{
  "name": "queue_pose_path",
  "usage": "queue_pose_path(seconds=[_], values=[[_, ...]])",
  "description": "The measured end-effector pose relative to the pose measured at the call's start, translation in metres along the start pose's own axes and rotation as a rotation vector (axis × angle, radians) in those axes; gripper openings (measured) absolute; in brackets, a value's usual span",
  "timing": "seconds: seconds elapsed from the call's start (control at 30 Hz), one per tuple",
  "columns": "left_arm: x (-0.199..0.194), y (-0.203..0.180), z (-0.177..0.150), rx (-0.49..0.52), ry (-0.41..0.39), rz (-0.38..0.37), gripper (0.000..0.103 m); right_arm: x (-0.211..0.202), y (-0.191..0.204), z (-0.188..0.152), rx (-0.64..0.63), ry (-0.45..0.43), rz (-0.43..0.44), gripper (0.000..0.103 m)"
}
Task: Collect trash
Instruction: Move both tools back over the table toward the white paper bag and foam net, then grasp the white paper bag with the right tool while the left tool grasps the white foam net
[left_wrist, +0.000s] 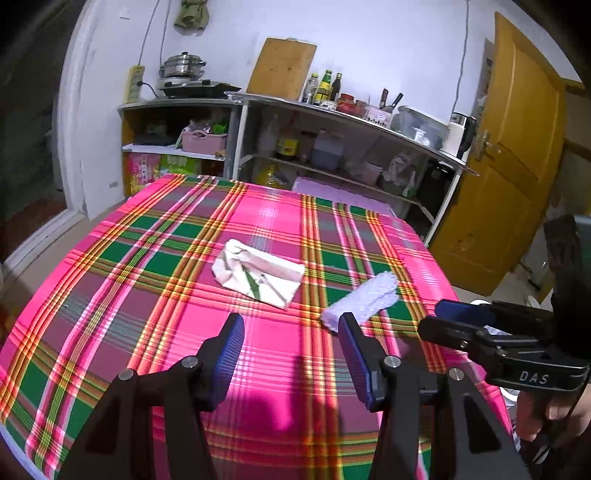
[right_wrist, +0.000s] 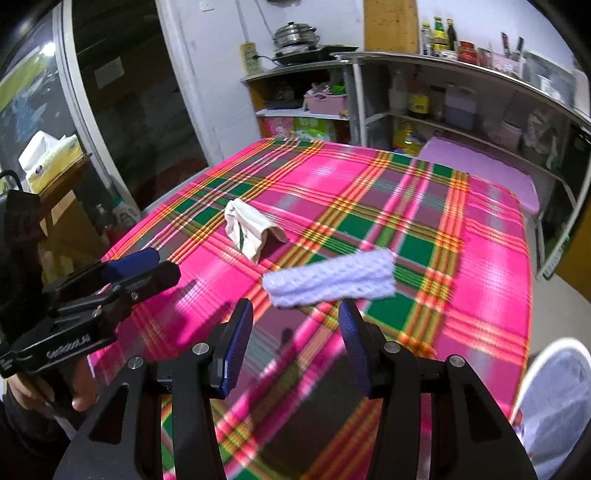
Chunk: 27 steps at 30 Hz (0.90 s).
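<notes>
While both claws (left_wrist: 291, 328) (right_wrist: 295, 314) hang spread, empty: crumpled wrapper (left_wrist: 258, 273), white foam strip (right_wrist: 328, 282) lie unobstructed on plaid cloth (left_wrist: 147, 258).

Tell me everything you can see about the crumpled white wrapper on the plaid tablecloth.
The crumpled white wrapper looks like thin paper or soft packaging, off-white with a green leaf-like print and small markings. One end is bunched and creased, the other flatter; from the right wrist view a fold humps up, casting a shadow. It lies on the pink and green plaid tablecloth, near the table's middle, apart from the other item. Only the cloth touches it.
</notes>
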<state>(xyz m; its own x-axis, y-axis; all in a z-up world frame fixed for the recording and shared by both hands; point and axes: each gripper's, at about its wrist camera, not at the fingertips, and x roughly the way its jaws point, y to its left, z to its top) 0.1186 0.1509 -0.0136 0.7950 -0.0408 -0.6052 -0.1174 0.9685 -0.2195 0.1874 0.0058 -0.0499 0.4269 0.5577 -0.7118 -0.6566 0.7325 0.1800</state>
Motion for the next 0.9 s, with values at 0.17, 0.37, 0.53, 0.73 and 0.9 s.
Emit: queue_pose_path(seconds=[0.17,0.37,0.53,0.73,0.9], values=[[0.006,0.016,0.001,-0.021,0.003,0.008,0.053,0.030,0.012,0.019,-0.050,0.018,0.004,0.049],[0.011,0.037,0.004,-0.047,0.006,0.018,0.053,0.060,0.022,0.039,-0.102,0.024,0.024,0.049],[0.011,0.049,0.006,-0.062,-0.002,0.021,0.053,0.086,0.028,0.050,-0.137,0.044,0.027,0.049],[0.011,0.058,0.008,-0.079,-0.005,0.026,0.053,0.108,0.033,0.056,-0.171,0.069,0.025,0.042],[0.013,0.062,0.009,-0.086,-0.002,0.032,0.053,0.110,0.030,0.057,-0.164,0.074,0.029,0.026]])
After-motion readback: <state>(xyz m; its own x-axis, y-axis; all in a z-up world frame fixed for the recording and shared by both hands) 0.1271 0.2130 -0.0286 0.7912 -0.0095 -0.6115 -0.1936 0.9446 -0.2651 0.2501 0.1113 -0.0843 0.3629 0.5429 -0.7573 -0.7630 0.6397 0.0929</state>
